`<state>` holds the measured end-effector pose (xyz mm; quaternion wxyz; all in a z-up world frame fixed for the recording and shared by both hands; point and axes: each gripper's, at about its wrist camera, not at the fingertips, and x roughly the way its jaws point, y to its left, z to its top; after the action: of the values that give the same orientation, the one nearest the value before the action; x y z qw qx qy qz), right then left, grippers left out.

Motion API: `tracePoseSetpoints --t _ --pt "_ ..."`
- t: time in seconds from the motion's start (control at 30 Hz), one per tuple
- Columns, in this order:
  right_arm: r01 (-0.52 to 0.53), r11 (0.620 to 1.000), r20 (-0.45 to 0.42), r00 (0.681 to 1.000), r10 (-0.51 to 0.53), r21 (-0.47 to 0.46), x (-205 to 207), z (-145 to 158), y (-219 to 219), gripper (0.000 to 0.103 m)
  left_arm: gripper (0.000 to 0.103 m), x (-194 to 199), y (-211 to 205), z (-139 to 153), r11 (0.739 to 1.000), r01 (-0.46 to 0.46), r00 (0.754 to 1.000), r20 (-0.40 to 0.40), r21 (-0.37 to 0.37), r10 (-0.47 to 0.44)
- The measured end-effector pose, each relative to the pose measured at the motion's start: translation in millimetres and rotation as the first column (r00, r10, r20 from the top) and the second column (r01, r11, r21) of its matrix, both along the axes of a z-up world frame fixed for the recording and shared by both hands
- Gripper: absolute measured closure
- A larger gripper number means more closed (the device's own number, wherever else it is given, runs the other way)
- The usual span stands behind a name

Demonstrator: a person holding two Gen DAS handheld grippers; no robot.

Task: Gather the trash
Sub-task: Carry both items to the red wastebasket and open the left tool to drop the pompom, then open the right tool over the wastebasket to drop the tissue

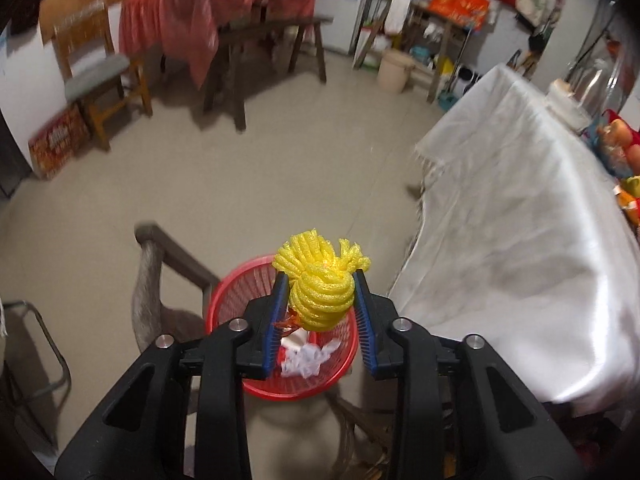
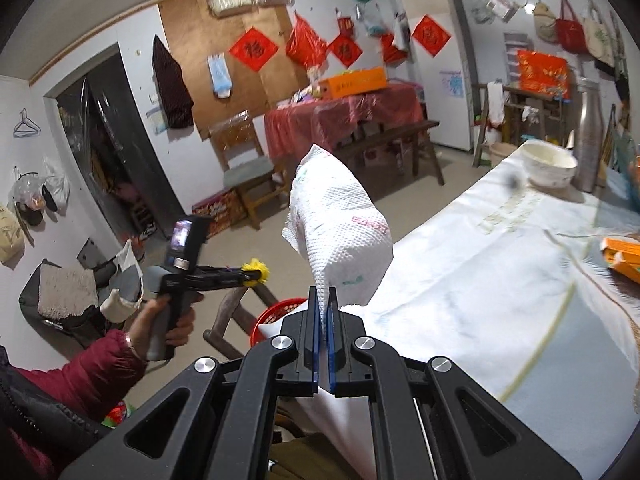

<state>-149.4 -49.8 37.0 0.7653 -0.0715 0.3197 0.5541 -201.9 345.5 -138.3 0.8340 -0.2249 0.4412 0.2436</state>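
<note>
Yellow foam net (image 1: 320,280) above red basket (image 1: 236,292), crumpled white wrapper (image 2: 340,232) upright

Basket (image 1: 256,280) on floor, left of the draped table (image 1: 520,240); paper scraps (image 1: 308,360) inside; chair (image 1: 160,248) just left of basket.

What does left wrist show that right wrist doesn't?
Only left wrist: white and orange scraps inside the red basket, seen from above, between the left gripper and its yellow foam net.
Only right wrist: the right gripper shut on a white wrapper, a bowl, the person's hand.
Both: basket, net, left gripper, white-covered table.
</note>
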Motion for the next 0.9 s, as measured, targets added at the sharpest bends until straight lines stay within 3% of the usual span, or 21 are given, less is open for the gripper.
tracePoseSetpoints --t 0.17,0.33,0.53,0.9 --pt "-0.029 0.999 -0.005 1.0 0.029 -0.04 -9.9 0.3 28.9 0.098 0.022 -5.6 11.4 -22.9 1.0 -0.028 0.998 -0.051 -0.009 0.028" --pt "-0.078 0.992 -0.012 0.997 0.077 -0.097 -23.3 -5.2 65.6 0.098 0.014 -19.9 26.1 -15.3 0.995 -0.079 0.996 -0.035 0.052 0.081" --pt "-0.178 0.968 -0.02 0.984 0.177 -0.179 -48.3 -15.9 122.0 0.098 0.009 -48.0 53.6 3.8 0.972 -0.19 0.981 -0.02 0.137 0.194" --pt "-0.259 0.847 -0.088 0.965 0.247 -0.463 -78.4 -95.9 232.0 0.099 0.007 -86.3 87.3 21.2 0.94 -0.297 0.954 0.015 0.166 0.298"
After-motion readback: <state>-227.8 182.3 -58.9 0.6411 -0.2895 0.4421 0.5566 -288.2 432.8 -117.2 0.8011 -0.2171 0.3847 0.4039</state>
